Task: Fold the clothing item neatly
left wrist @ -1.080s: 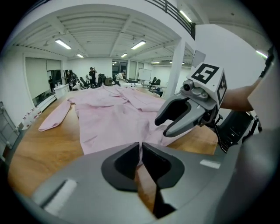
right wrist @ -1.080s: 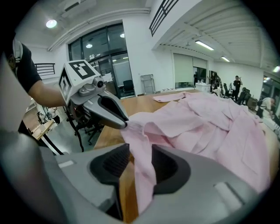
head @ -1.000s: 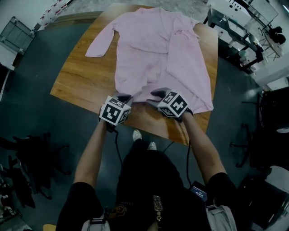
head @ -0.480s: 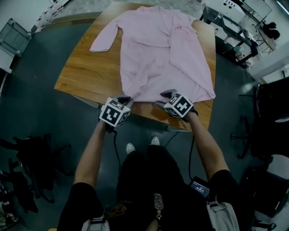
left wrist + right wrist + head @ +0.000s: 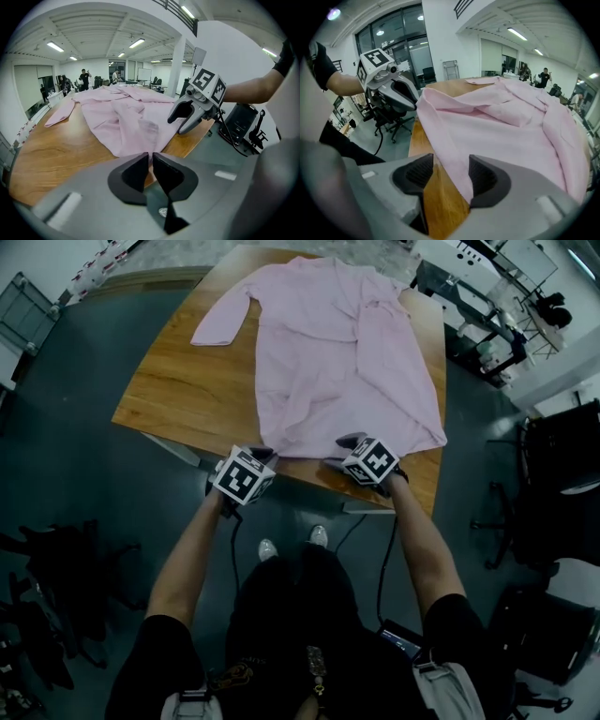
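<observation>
A pink long-sleeved shirt [image 5: 347, 352] lies spread on the wooden table [image 5: 178, 381], collar at the far end and hem at the near edge. My left gripper [image 5: 260, 454] is at the hem's left part. In the left gripper view its jaws [image 5: 151, 164] stand almost together with a tip of the pink hem [image 5: 126, 122] pinched in the gap. My right gripper [image 5: 342, 442] is at the hem further right. Its jaws [image 5: 451, 173] have just been opening; the shirt's edge [image 5: 511, 136] lies loose between them, against the right pad, with bare wood below.
The table's near edge runs just under both grippers, with the person's feet [image 5: 291, 542] on the dark floor below. Desks and chairs [image 5: 487, 324] stand past the table's right side. Dark gear [image 5: 47, 559] lies on the floor at left. People stand far off [image 5: 84, 77].
Both grippers have drawn back toward the table's near edge, and the shirt's hem has come along with them, so the shirt lies nearer that edge.
</observation>
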`<state>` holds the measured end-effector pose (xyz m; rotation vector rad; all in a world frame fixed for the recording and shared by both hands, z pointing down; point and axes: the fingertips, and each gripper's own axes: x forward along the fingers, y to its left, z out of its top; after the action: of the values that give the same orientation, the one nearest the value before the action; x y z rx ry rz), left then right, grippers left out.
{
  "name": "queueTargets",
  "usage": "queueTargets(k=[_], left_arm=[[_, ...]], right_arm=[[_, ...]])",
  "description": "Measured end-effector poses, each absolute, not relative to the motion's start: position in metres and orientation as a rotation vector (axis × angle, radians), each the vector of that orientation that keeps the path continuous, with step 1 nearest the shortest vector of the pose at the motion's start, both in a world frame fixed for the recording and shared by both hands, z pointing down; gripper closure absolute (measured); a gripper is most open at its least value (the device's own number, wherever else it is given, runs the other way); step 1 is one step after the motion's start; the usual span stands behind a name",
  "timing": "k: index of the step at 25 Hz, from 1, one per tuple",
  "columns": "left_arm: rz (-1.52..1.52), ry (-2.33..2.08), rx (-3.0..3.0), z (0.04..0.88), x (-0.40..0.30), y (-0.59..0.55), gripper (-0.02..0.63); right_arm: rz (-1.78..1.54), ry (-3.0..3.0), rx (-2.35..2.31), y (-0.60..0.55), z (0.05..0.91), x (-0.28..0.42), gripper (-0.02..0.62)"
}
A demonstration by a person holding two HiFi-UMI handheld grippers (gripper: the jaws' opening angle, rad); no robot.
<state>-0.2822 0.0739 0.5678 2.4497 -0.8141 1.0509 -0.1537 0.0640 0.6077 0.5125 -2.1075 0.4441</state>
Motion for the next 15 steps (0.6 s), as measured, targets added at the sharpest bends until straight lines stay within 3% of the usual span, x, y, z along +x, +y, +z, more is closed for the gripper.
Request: queueTargets(k=[6,15], left_arm=[[1.07,-0.804,2.429,0.569,-0.3,0.082,0.591],[1.007,-0.822,2.463,0.556,-0.296,0.08,0.589]], right_arm=[[0.48,-2.083,0.389,0.097,0.602,-0.159,0.4],[0.509,-2.112,0.44,0.126,0.586,-0.164,0.4]])
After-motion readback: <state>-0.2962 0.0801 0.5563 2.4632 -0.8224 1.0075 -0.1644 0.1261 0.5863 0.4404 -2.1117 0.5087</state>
